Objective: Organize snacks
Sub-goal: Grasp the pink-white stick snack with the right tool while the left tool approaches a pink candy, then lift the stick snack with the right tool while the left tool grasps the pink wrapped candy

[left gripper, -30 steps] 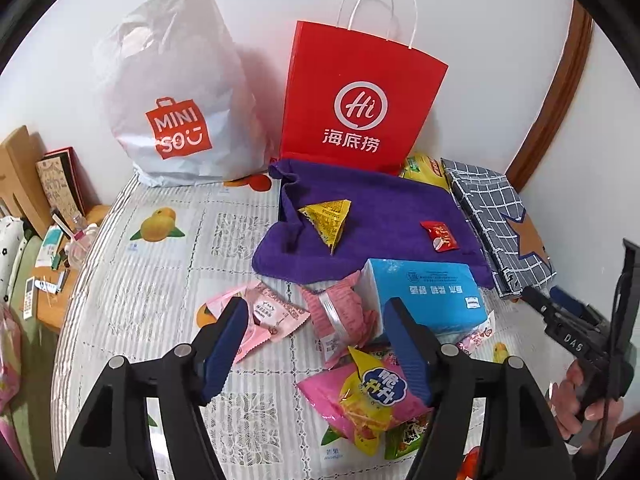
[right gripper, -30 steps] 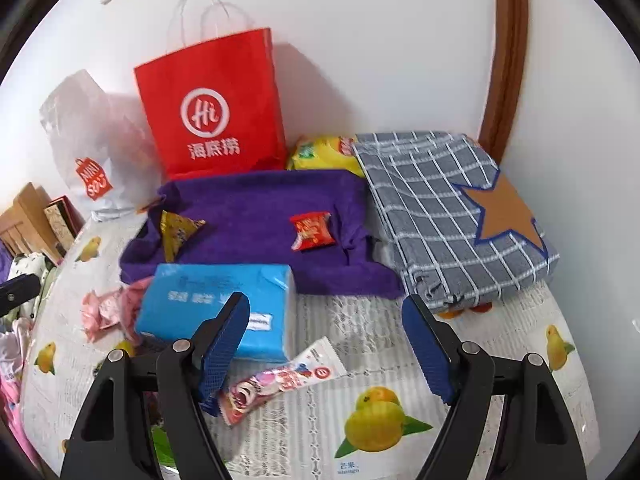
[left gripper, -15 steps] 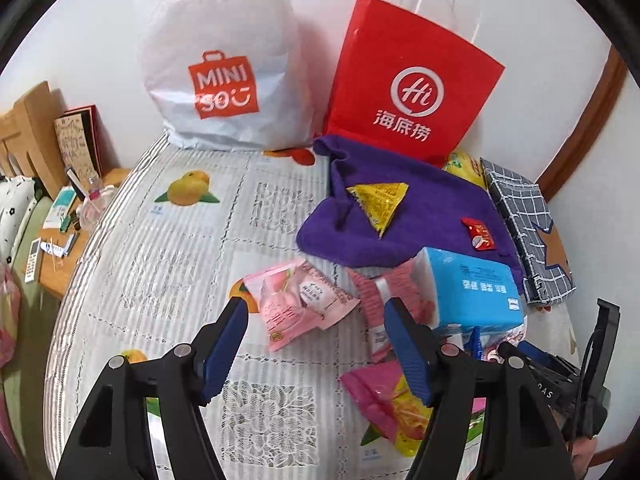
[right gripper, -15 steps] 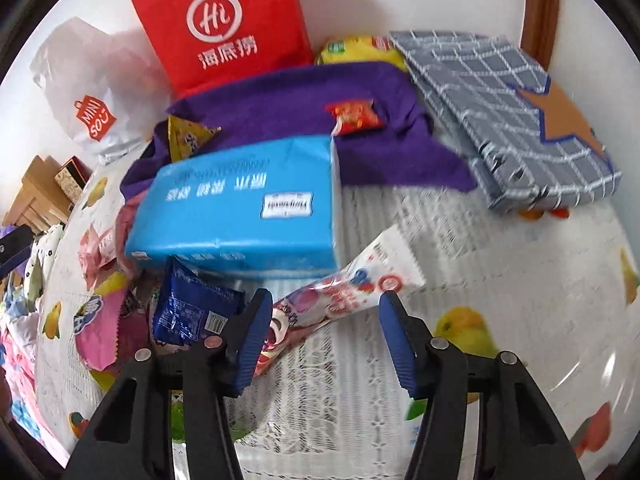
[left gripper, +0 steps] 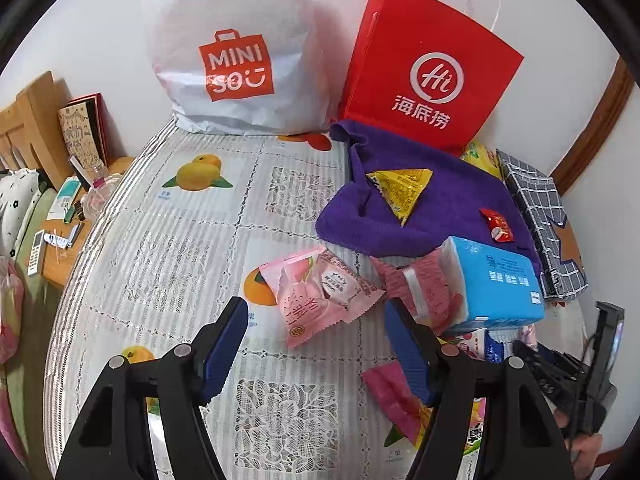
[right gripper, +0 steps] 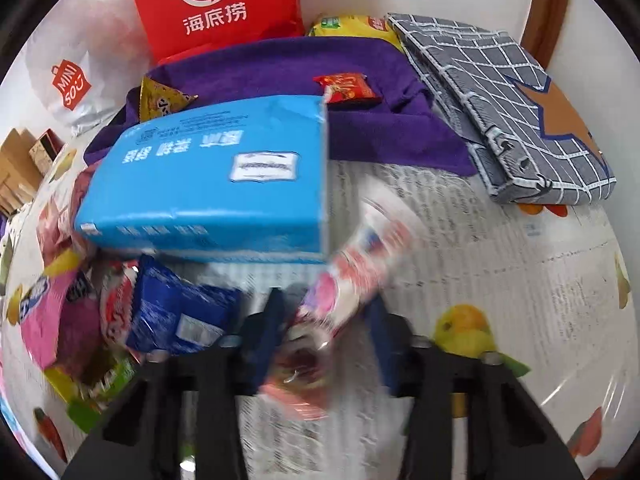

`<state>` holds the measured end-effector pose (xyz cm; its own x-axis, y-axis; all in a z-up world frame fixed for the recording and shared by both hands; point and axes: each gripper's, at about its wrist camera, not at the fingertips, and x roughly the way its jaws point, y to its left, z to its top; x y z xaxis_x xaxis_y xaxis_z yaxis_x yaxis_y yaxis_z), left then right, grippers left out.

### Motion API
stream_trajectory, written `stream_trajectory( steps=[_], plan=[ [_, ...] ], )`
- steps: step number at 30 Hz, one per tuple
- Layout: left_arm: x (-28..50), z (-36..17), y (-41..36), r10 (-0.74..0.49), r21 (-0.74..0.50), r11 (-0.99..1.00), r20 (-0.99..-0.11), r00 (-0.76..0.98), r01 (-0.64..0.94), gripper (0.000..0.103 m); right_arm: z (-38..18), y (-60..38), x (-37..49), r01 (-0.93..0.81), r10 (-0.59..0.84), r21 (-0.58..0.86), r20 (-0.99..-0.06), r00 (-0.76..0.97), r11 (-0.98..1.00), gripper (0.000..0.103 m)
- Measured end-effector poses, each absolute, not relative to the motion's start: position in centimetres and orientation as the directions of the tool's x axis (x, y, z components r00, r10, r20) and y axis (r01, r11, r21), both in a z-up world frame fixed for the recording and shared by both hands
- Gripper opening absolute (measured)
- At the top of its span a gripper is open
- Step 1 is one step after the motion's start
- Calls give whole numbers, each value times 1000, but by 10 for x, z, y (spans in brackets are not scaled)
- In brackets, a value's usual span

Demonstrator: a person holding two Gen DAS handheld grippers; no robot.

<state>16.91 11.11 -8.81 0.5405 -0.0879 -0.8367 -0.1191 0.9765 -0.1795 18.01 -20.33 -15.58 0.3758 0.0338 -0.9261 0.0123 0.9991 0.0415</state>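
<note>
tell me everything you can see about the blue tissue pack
The blue tissue pack is a soft, plastic-wrapped brick with white print and a white label on top. It lies flat on the tablecloth, its far edge overlapping the purple towel. Pink wrappers crowd one end; a dark blue packet lies at its near edge.

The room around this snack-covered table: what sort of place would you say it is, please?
Probably a home bedroom: a wooden headboard with a cluttered wooden bedside table, and a fruit-print plastic tablecloth.
</note>
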Motion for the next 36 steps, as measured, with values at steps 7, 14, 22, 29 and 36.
stream_trajectory(
  steps=[7,14,22,29,36],
  plan=[
    [177,-108,112,-66,-155,978,-865,497,-141,68,-158,-233,172,38,23,43,-911,412,998,24],
    [190,-124,122,-74,-174,970,-877,476,-170,68,-160,-230,165,-1,-6,-7,-881,473,1000,24],
    [215,-144,118,-63,-161,969,-895,441,-188,67,-162,-234,168,-30,18,4,-869,494,1000,25],
    [224,-157,124,-140,-249,947,-888,438,-202,46,-161,-237,170,-46,48,29,-873,485,999,25],
    [226,-147,110,-129,-209,966,-897,423,-149,30,-159,-237,171,-62,57,32,-888,456,998,30]
  ],
)
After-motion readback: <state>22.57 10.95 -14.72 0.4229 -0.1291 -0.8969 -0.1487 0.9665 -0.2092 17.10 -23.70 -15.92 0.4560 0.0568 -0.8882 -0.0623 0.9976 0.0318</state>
